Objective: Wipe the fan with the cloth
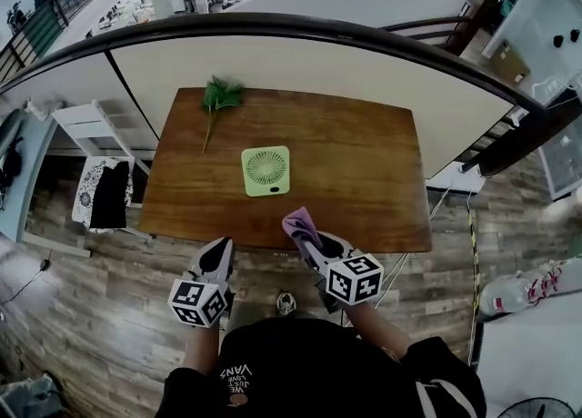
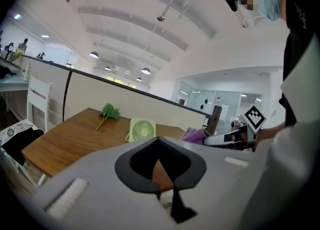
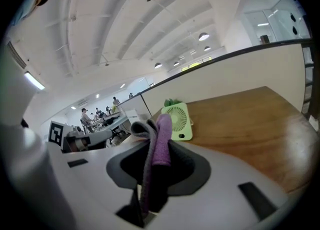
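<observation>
A pale green square fan (image 1: 265, 171) lies flat near the middle of the wooden table (image 1: 364, 180); it also shows in the left gripper view (image 2: 142, 129) and the right gripper view (image 3: 179, 120). My right gripper (image 1: 311, 240) hovers at the table's near edge, shut on a purple and grey cloth (image 1: 298, 223) that sticks up between its jaws (image 3: 161, 139). My left gripper (image 1: 216, 249) is short of the near edge, off the table, shut with nothing in it (image 2: 159, 142). The fan is ahead of both grippers and apart from them.
A green leafy sprig (image 1: 218, 98) lies at the table's far left. A curved partition with a dark rail (image 1: 300, 30) runs behind the table. To the left stand a white chair (image 1: 91, 125) and dark clothing (image 1: 109, 191). Cables (image 1: 473, 234) trail on the floor at right.
</observation>
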The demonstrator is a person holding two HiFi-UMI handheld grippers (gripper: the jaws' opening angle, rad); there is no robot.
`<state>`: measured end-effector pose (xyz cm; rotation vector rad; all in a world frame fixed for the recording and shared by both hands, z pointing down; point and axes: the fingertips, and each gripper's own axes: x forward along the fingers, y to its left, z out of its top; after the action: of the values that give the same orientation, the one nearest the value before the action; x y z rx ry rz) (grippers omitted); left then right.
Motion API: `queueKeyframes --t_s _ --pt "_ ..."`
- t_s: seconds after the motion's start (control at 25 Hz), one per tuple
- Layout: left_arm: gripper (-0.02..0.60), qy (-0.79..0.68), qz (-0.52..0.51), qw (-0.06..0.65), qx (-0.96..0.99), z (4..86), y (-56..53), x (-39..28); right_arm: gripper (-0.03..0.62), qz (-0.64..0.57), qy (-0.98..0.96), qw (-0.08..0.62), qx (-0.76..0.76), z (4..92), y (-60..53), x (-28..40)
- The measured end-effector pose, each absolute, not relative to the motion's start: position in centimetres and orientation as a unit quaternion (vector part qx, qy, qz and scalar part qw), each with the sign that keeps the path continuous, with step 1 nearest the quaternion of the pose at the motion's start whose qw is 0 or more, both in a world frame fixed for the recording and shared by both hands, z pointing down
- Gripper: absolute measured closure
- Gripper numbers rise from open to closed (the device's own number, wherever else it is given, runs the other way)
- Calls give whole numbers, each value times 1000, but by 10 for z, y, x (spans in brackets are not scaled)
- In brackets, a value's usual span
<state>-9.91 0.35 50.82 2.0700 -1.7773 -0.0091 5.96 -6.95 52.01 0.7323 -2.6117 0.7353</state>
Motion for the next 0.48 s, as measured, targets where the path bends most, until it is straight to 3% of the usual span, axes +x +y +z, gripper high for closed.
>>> queueKeyframes --t_s 0.48 --pt "569 -621 8 227 751 530 -41 -120 497 263 -910 178 265 531 -111 35"
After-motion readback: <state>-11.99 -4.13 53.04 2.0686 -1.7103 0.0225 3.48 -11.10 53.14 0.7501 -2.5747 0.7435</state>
